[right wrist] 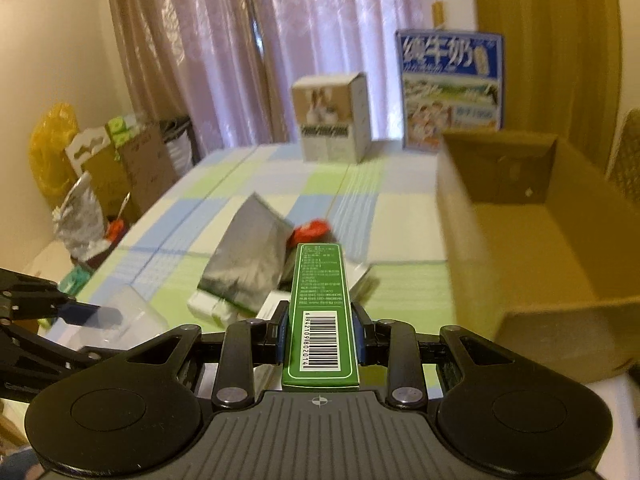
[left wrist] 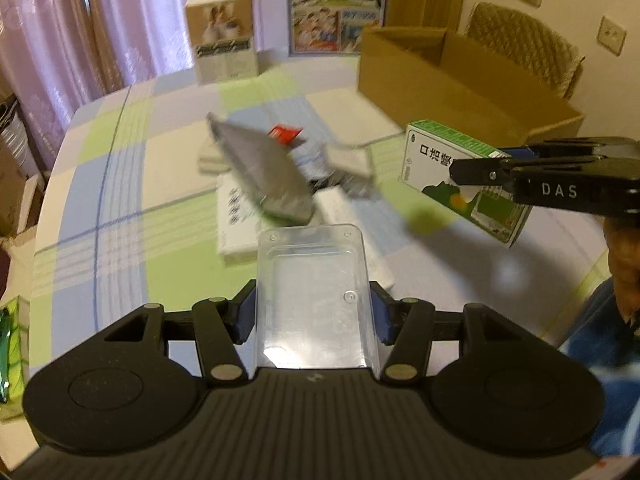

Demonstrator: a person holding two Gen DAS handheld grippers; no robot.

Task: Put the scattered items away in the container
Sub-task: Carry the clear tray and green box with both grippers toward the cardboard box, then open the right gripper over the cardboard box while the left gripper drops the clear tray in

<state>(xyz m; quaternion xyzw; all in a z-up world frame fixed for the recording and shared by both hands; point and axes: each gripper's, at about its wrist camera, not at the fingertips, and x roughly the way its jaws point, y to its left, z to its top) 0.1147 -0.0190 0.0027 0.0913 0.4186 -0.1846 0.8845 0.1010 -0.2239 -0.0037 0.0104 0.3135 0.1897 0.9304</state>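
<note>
My left gripper (left wrist: 314,314) is shut on a clear plastic box (left wrist: 316,280), held above the checked tablecloth. It also shows in the right wrist view (right wrist: 124,312) at the lower left. My right gripper (right wrist: 320,332) is shut on a green and white carton (right wrist: 319,304), which also shows in the left wrist view (left wrist: 460,176) at the right. The open brown cardboard box (left wrist: 460,80) stands at the back right and also shows in the right wrist view (right wrist: 532,240). A pile lies mid-table: a silver pouch (left wrist: 264,172), a red packet (left wrist: 285,134), white boxes (left wrist: 236,224).
A small box with a rabbit picture (left wrist: 224,36) and a blue milk carton case (left wrist: 336,4) stand at the table's far edge. A wicker chair (left wrist: 528,44) is behind the cardboard box. Bags and cartons (right wrist: 100,160) sit on the floor left of the table.
</note>
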